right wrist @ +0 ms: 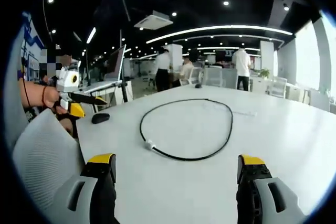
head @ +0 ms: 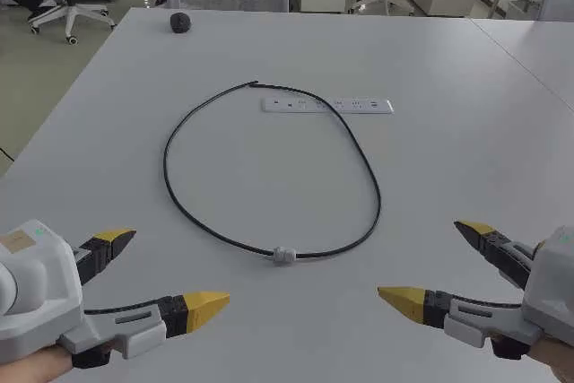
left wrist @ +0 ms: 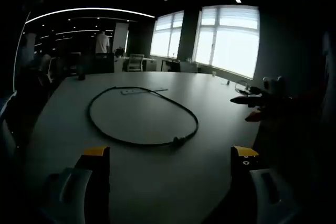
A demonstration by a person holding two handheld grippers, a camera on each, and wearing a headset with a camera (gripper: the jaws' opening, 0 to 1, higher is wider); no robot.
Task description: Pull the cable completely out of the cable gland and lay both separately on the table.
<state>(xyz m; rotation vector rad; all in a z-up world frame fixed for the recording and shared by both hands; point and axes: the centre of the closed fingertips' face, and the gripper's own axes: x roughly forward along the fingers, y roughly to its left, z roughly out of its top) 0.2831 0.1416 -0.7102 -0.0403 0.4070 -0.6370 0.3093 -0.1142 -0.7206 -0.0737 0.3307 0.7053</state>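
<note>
— Looks bright and evenly lit in the head view, with only faint shadows on the counter [head: 448, 177].
— Reads dim in the left gripper view, backlit by blown-out windows [left wrist: 226, 38]. Bends strongly at fisheye edges in both gripper views.

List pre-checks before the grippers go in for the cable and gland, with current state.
1. Grippers free: left gripper and right gripper are both open and hold nothing. Ok.
2. Gland accessible: cable gland lies on the table ahead of and between the grippers, with nothing over it. Ok.
3. Cable separated: cable runs through the gland. Not ok, not yet done.
4. Cable free to slide: the far side of the loop crosses the power strip. Snag risk: cannot tell.
5. Gland nut loose: too small to see. Cannot tell.
6. Room to lay both apart: bare tabletop around the loop. Ok.
</note>
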